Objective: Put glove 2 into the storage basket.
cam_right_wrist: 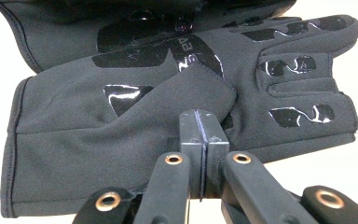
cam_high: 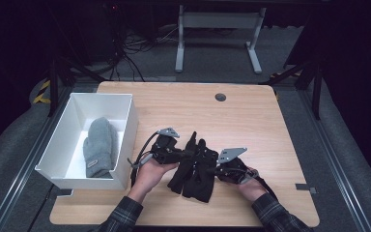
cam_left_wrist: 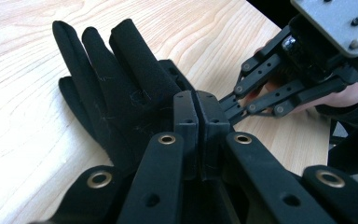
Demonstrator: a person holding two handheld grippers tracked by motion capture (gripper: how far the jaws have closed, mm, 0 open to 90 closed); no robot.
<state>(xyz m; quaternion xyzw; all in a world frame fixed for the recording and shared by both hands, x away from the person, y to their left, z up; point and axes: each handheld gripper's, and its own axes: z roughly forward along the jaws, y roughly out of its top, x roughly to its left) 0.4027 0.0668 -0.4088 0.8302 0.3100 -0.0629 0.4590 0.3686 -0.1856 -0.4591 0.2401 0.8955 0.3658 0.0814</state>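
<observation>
My left tongs (cam_left_wrist: 196, 100) and right tongs (cam_right_wrist: 204, 122), jaws closed, each pinch the black gloves (cam_high: 193, 166) at the table's (cam_high: 251, 116) near middle. One grey mitten (cam_high: 99, 145) already lies in the white box (cam_high: 125, 140) at left; gloves not yet boxed, I judge. Hands low, tongs pointing inward toward each other.

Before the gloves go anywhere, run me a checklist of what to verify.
1. Left tongs shut at the black gloves: ok.
2. Right tongs shut at a glove's edge: ok.
3. Fabric really pinched by either: cannot tell.
4. Gloves lying on each other as a pair: ok.
5. Room in the white box beside the grey mitten: ok.
6. Bare table between gloves and box: ok.
</observation>
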